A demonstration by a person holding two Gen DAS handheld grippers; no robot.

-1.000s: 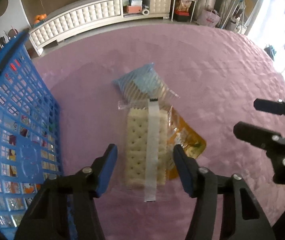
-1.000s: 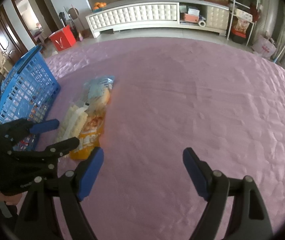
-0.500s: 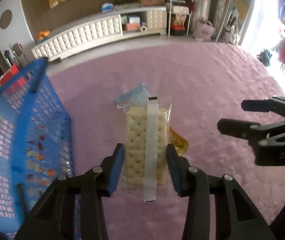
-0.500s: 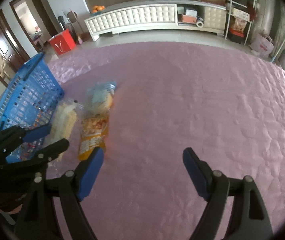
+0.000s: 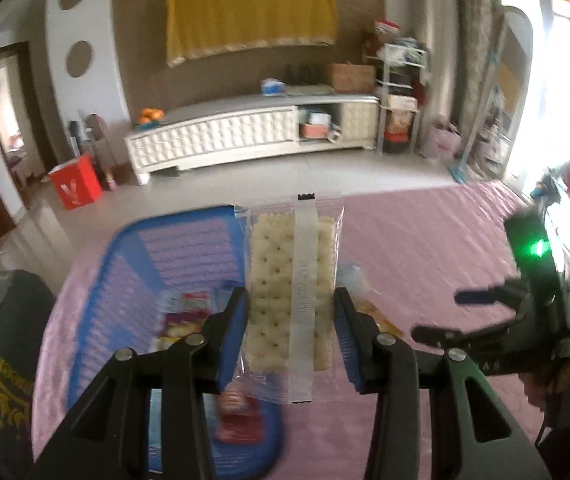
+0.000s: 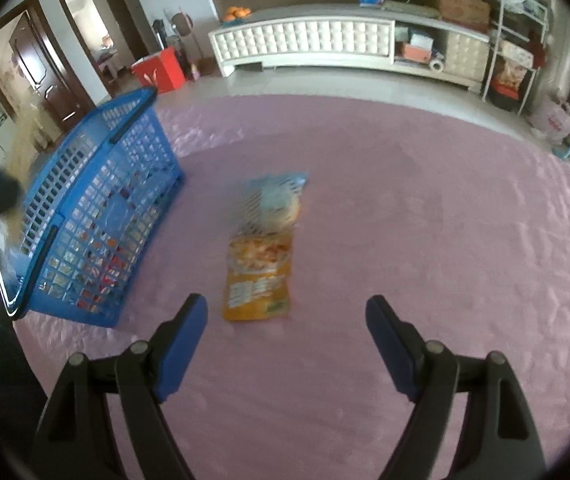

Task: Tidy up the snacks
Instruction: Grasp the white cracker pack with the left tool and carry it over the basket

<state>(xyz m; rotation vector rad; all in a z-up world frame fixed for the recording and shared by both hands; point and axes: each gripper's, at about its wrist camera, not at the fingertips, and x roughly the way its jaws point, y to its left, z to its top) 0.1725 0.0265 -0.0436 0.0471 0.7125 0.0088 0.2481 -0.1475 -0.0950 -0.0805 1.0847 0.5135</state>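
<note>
Pink quilted cloth [image 6: 405,208] covers the work surface. At the centre of the left wrist view, the cracker pack [image 5: 289,288] is clamped by the left gripper [image 5: 289,332], long axis running up the frame. The blue basket [image 5: 133,264] is seen below and to its left, so a leftward carry seems called for. The right gripper [image 6: 287,344] is held spread and empty, with the orange snack pouch [image 6: 259,280] and blue-striped packet [image 6: 273,200] lying ahead, upward in its frame.

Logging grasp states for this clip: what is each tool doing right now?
Left tool: closed on the cracker packet, lifted by the blue basket.
Right tool: open, holding nothing.
</note>
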